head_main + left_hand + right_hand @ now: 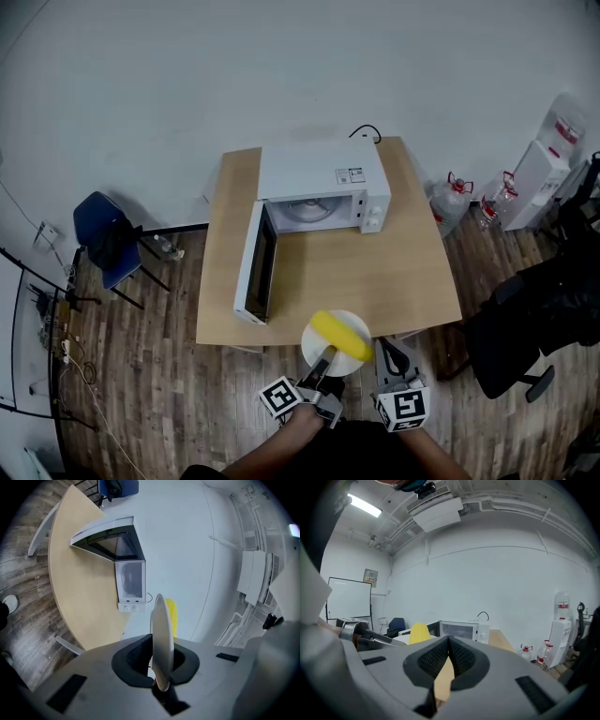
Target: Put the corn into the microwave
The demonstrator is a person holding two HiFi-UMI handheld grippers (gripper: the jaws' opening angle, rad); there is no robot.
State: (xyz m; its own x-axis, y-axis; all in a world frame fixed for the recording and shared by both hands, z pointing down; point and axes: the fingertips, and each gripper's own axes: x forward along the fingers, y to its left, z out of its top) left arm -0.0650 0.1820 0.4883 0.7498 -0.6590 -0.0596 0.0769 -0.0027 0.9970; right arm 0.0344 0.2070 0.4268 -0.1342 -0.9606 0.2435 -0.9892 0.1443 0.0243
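A yellow corn cob (340, 336) lies on a white plate (356, 324) that hangs just off the near edge of the wooden table (375, 272). My left gripper (323, 364) is shut on the plate's near rim. In the left gripper view the plate (161, 634) stands edge-on between the pads, with the corn (172, 615) behind it. The white microwave (322, 187) stands at the table's back, its door (255, 264) swung wide open to the left and the cavity showing. My right gripper (387, 347) is beside the plate on the right, shut and empty (447, 651).
A blue chair (105, 236) stands left of the table. Water bottles (450, 202) and a white dispenser (539, 173) are at the right, with a black office chair (525, 328) close to the table's right corner. A whiteboard (347, 597) stands at the far left.
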